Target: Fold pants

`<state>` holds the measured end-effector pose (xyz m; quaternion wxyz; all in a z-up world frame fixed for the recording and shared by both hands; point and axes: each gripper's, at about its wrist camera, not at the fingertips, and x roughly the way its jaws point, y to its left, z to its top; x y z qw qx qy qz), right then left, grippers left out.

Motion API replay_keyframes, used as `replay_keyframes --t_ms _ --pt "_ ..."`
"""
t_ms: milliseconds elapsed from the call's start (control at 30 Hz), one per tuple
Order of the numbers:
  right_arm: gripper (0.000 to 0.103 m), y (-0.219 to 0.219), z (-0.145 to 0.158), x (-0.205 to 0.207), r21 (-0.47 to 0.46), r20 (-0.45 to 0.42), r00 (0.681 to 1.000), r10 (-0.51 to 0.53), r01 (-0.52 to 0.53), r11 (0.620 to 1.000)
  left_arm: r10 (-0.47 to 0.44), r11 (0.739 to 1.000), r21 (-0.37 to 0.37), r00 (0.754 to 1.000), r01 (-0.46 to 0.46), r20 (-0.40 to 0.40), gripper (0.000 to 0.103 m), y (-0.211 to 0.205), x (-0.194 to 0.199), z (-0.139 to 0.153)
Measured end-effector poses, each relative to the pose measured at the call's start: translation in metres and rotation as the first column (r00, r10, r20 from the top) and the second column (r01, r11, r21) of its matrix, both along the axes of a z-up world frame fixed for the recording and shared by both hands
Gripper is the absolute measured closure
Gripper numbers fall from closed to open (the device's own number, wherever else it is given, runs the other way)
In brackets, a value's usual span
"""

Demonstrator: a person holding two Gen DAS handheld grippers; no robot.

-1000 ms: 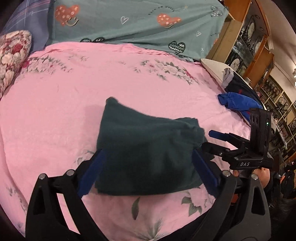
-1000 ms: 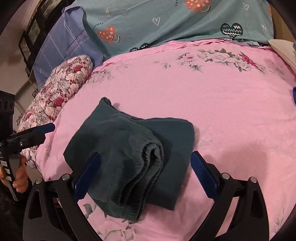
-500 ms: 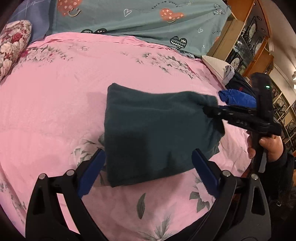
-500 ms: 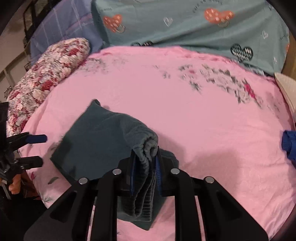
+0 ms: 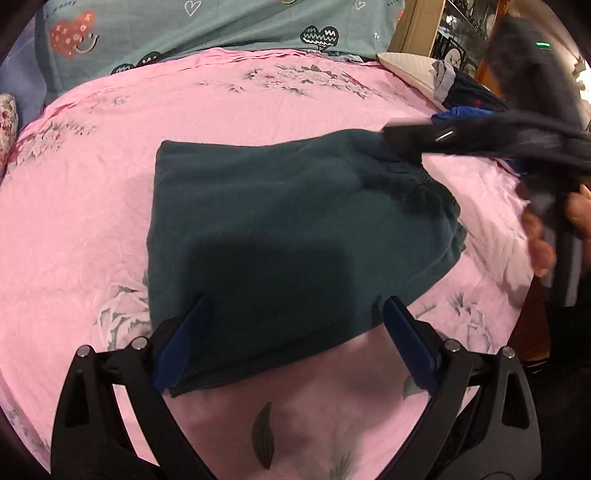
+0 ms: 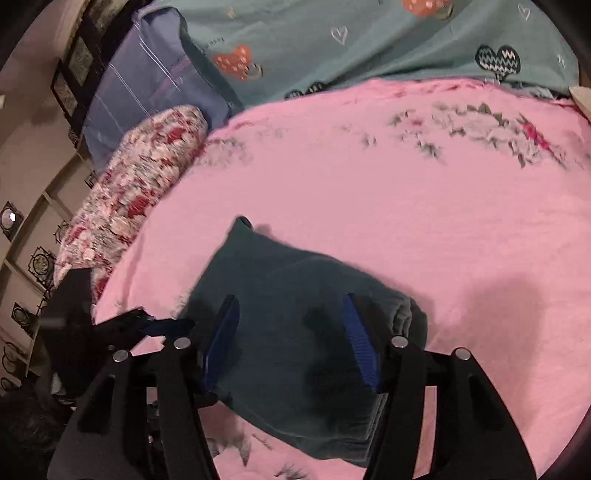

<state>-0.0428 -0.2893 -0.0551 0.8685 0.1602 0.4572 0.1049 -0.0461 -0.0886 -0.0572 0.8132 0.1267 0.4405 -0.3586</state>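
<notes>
The dark teal pants (image 5: 291,236) lie folded into a thick rectangle on the pink floral bedsheet (image 5: 92,206). My left gripper (image 5: 295,343) is open and empty, its blue pads straddling the near edge of the pants. My right gripper (image 6: 291,347) is open above the pants (image 6: 303,295), holding nothing. In the left wrist view the right gripper (image 5: 410,134) shows blurred over the bundle's far right corner. In the right wrist view the left gripper (image 6: 162,325) shows at the bundle's left side.
A teal heart-print quilt (image 5: 221,29) lies across the bed's head. A floral pillow (image 6: 136,184) and a blue plaid pillow (image 6: 147,85) lie at the left. Blue and dark clothes (image 5: 458,110) and a white pillow (image 5: 410,70) lie at the right edge, beside wooden shelving (image 5: 417,26).
My right gripper was shut on the rolled right edge of the pants half a second ago; it has let go and opened, and the pants lie flat. My left gripper stayed open.
</notes>
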Motion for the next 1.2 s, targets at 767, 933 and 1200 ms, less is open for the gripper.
replay_keyframes --t_ms 767,933,1200 --pt "0.016 0.006 0.032 -0.077 -0.177 0.145 0.989 -0.018 0.044 0.983 0.190 0.981 -0.054 0.980 -0.187 0.065 0.002 0.005 0.044 0.030" --pt "0.003 -0.015 0.045 -0.089 -0.072 0.192 0.976 -0.100 0.115 0.991 0.271 0.955 -0.159 0.953 -0.249 0.136 0.002 0.045 0.025 0.067" --pt "0.002 -0.007 0.024 -0.078 -0.089 0.116 0.989 -0.097 0.107 0.990 0.297 0.952 -0.113 0.947 -0.284 0.123 0.002 0.062 0.019 0.060"
